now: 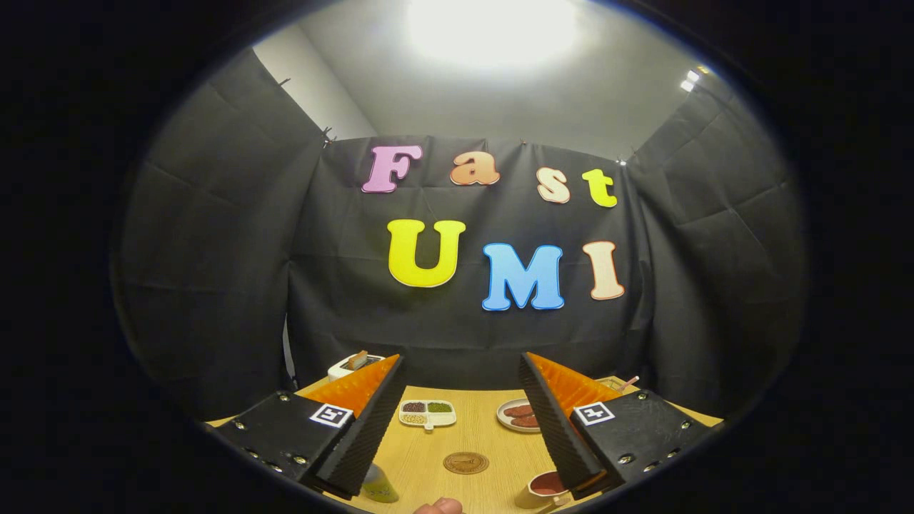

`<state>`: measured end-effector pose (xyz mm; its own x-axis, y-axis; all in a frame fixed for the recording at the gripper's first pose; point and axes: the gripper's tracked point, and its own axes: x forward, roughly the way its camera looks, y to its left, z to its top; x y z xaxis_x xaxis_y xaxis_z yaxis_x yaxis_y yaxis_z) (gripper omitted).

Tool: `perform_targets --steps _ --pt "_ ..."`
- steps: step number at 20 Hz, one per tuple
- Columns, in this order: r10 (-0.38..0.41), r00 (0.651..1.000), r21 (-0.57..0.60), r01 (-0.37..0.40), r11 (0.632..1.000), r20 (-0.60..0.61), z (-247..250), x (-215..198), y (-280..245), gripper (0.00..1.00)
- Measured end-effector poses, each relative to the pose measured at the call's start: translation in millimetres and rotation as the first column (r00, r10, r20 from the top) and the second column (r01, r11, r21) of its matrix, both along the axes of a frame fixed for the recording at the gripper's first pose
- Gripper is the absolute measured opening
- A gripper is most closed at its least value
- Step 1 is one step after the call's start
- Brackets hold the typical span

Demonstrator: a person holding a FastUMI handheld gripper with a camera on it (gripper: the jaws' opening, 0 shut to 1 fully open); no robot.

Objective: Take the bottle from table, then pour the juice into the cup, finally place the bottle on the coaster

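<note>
My gripper [461, 378] is held above the wooden table [471, 435], its fingers wide apart with nothing between them. Below the left finger [371, 421] the bottle [378, 485] with greenish-yellow juice stands on the table, partly hidden by that finger. Below the right finger [557, 421] stands the cup [546, 487], pale outside with a dark red inside. The round brown coaster [465, 462] lies flat on the table between the two fingers, ahead of bottle and cup. Something small and rounded, perhaps a person's fingertip [439, 507], shows at the near table edge.
Beyond the coaster sits a white divided dish [427, 413] with dark, green and pale fillings. A white plate [519, 415] with brownish-red pieces lies to its right. A white toaster [353, 365] stands at the far left. A small object with a pink stick [623, 384] is at the far right.
</note>
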<state>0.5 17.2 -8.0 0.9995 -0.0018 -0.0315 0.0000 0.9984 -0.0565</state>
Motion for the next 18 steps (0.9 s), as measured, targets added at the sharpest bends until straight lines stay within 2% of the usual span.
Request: perform_targets --steps 10,18 --pt "-0.006 0.999 -0.013 0.006 1.0 -0.049 -37 -8 18 0.97" --pt "0.083 0.99 -0.033 -0.087 0.996 -0.112 -99 -15 71 0.97"
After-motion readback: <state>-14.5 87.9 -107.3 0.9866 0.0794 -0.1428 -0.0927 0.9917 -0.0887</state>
